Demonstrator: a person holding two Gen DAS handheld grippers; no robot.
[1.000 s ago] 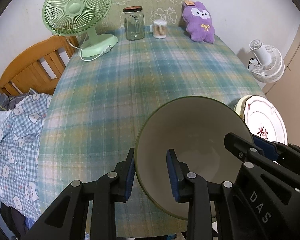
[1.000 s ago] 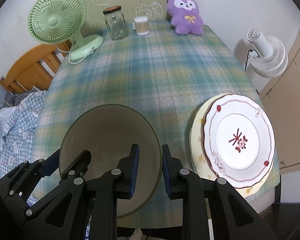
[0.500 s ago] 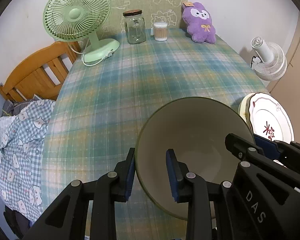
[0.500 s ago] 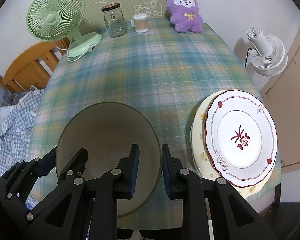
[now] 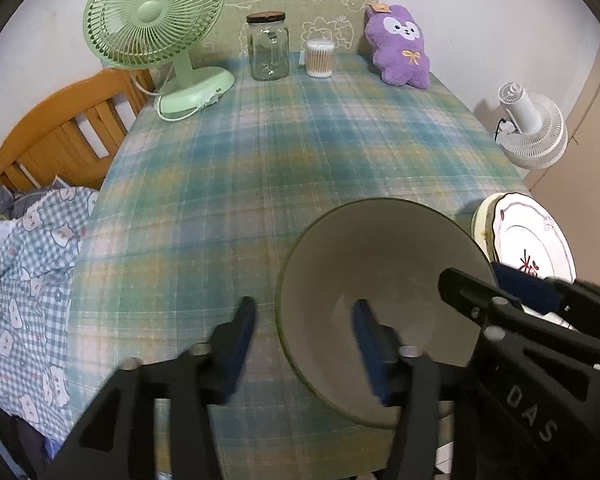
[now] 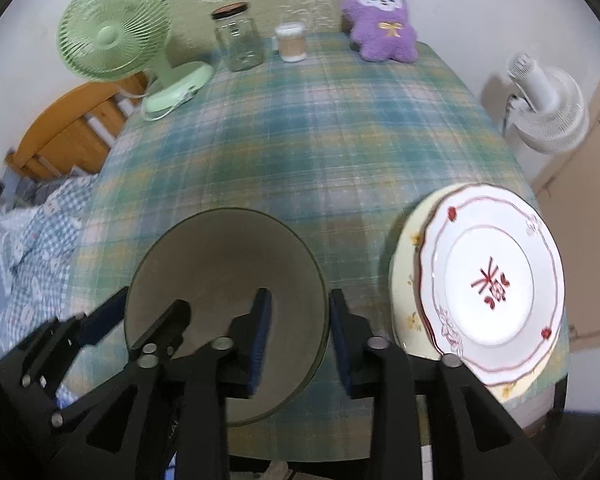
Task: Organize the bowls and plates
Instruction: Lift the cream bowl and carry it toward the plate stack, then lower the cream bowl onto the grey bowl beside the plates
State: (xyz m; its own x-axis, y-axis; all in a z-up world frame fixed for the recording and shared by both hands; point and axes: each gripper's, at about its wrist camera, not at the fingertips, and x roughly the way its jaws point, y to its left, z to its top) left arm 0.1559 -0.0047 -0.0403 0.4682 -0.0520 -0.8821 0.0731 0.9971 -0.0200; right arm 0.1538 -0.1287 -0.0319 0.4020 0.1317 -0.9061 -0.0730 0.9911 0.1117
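Observation:
A wide olive-green bowl rests on the plaid tablecloth near the table's front edge. My left gripper straddles the bowl's left rim and its jaws are opening; neither pad presses the rim. My right gripper straddles the right rim, jaws also opening, one finger inside the bowl and one outside. To the right of the bowl, a white plate with red trim lies on a pale yellow flowered plate.
At the table's far end stand a green fan, a glass jar, a tub of cotton swabs and a purple plush toy. A white floor fan is on the right; a wooden chair and checked cloth on the left.
Both grippers had their pads clamped on the bowl's rim; now both pairs of jaws have spread away from it. The bowl and the hands have stayed in place.

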